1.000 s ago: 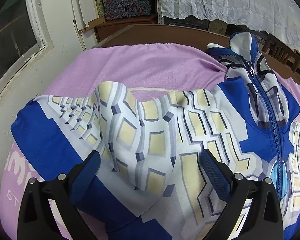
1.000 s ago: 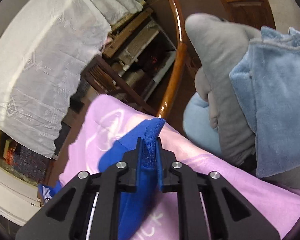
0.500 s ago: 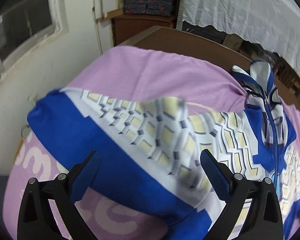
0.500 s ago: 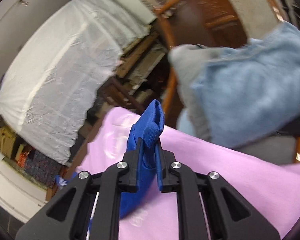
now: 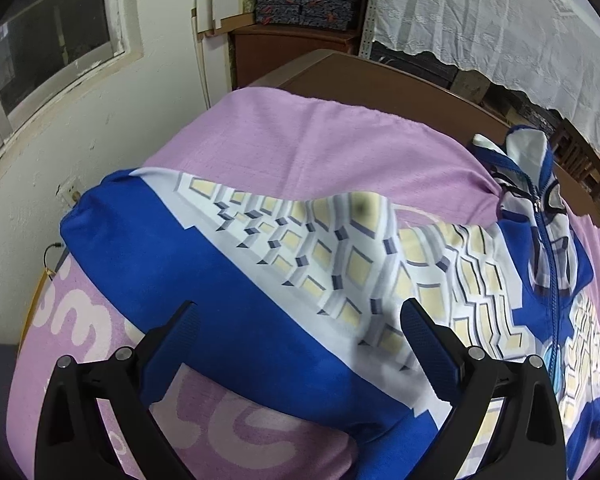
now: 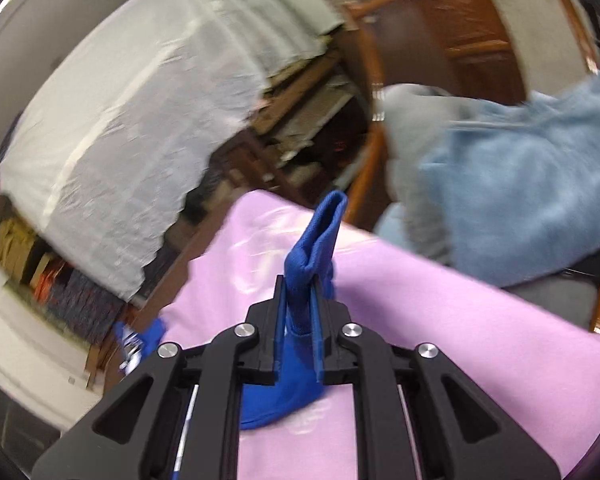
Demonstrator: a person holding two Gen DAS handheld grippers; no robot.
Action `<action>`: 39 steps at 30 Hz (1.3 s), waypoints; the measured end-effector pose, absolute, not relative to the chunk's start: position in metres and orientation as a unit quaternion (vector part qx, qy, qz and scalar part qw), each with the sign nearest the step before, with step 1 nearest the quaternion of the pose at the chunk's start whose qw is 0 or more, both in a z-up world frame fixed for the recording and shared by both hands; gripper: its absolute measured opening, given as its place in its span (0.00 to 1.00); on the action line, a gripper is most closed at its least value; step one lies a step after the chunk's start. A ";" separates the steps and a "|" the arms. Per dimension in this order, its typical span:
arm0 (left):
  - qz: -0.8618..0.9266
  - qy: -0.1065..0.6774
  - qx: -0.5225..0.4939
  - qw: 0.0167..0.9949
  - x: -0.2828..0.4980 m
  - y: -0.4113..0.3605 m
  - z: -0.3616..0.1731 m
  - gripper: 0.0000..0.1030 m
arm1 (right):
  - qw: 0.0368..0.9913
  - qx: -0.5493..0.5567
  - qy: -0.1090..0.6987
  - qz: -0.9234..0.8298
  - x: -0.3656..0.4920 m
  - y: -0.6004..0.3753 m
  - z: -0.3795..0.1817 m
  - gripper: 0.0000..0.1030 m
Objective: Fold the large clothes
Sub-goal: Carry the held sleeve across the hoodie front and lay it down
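Blue, white and pale-yellow patterned fabric makes up the jacket [image 5: 308, 264], which lies spread over the pink-lilac sheet [image 5: 300, 148] covering the table. In the left wrist view, one sleeve runs from the left edge of the sheet towards the jacket body at the right edge, its solid blue band on the near side and the tiled print on the far side. The zip [image 5: 548, 264] and raised collar [image 5: 528, 152] sit near the far right corner of the sheet. The left gripper [image 5: 300, 344] hovers over the sleeve with its fingers spread wide; the blue pads [image 5: 428, 344] stand apart on either side of the fabric and nothing is clamped between them. In the right wrist view, which is blurred, the right gripper [image 6: 299, 316] has its fingers drawn almost fully together, pinching a fold of ribbed blue cloth, the jacket cuff [image 6: 320, 236]; the cuff stands up beyond the fingertips and the remaining blue fabric hangs below them onto the sheet. Beyond the far edge of the sheet in this view, a light blue fleece blanket [image 6: 520, 192] and a grey garment [image 6: 412, 128] are draped over a wooden chair [image 6: 380, 60]. A white lace curtain [image 5: 480, 12] hangs behind the table
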State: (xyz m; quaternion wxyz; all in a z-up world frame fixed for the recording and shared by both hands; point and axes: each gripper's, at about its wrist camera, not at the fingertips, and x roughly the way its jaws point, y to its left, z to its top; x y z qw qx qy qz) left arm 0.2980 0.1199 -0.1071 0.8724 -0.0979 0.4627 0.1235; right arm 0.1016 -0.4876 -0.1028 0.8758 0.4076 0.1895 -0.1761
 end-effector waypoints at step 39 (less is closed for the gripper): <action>-0.223 0.527 -0.077 0.817 0.284 -0.019 -0.110 0.97 | 0.918 0.222 0.327 0.034 0.200 -0.319 -0.075 0.64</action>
